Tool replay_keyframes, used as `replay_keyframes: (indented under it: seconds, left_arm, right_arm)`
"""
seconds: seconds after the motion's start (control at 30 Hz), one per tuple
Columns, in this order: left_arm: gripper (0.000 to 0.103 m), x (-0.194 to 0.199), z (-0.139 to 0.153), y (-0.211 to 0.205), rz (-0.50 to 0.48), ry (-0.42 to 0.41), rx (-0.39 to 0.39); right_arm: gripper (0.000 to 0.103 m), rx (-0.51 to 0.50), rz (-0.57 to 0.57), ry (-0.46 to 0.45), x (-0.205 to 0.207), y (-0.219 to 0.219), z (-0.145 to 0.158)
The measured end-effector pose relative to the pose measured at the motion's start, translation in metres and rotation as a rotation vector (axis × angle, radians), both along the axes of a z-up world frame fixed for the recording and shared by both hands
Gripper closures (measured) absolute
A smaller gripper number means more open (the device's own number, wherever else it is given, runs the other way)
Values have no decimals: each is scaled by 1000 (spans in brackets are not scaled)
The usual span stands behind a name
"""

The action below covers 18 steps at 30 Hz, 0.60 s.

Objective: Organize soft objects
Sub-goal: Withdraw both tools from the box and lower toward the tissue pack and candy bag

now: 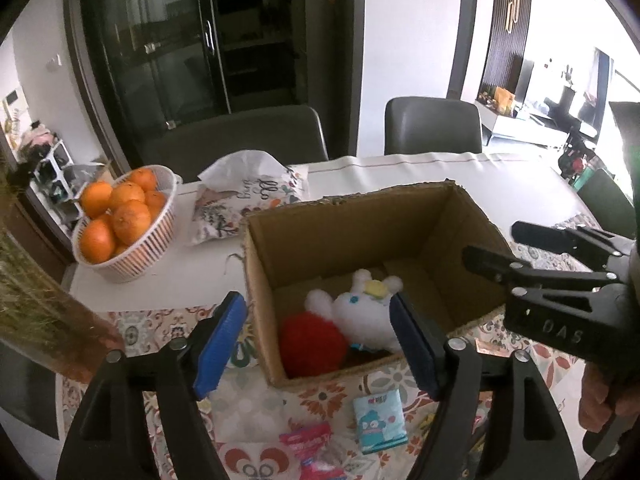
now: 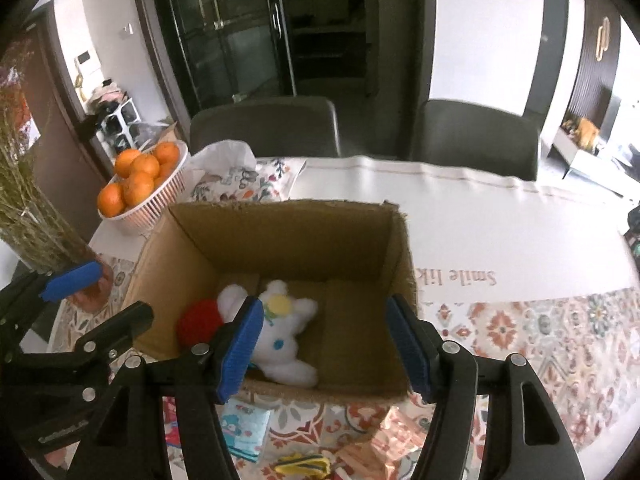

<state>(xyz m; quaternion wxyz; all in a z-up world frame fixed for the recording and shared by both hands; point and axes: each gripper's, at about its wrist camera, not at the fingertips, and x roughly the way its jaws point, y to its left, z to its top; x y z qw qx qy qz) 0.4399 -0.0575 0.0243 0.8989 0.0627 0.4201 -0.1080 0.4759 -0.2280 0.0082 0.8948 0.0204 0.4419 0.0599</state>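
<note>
Open cardboard box [image 1: 360, 236] sits mid-desk on a patterned cloth [image 2: 520, 332], flaps up, top open. Inside, on the box floor toward its near-left corner: white plush toy [image 1: 360, 316] w/ yellow patch on head, lying on its side, touching a red fuzzy ball [image 1: 312, 344] to its left. Rest of box floor bare cardboard. Left gripper [image 1: 320, 344] hovers over near edge of box, jaws open, blue pads spread wide, nothing between them; plush and ball seen through the gap but below, not touched. Right gripper [image 2: 326, 348] also above near edge of box, jaws open, no contact w/ anything; its left pad [image 2: 240, 352] overlaps the plush in view only. Both jaws empty. In left wrist view the right gripper shows at far right, held by a hand [image 1: 600, 400]. On cloth near the box, near side: small teal packet [image 1: 380, 420] w/ cartoon face, pink wrapped item [image 1: 308, 444] left of it, yellow-dark item [image 2: 304, 464] at the near edge, can't tell what. Far-left on desk [image 1: 400, 176]: white basket [image 1: 144, 248] of oranges [image 1: 128, 216], floral tissue pouch [image 1: 244, 200] just right of it, behind the box. Dried grass in vase [image 2: 36, 216] at left edge. Two grey chairs [image 2: 476, 136] on far side of desk.
</note>
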Motion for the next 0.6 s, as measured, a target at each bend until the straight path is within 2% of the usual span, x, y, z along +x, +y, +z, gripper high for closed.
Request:
replay_keyframes:
  seconds: [0.2,0.37,0.6]
  left_arm:
    - [24,-26,12,10,12,-31,4]
    - [18,-48,17,18,25,-53,13]
    - [12,-69,14,27,41,-44,31]
  right_arm:
    - [35,-33,-29,-55,-25,4,19]
    - [35,-36,-17,-66,-45,12,24]
    - [35,-15,2,-38,-67,21,19]
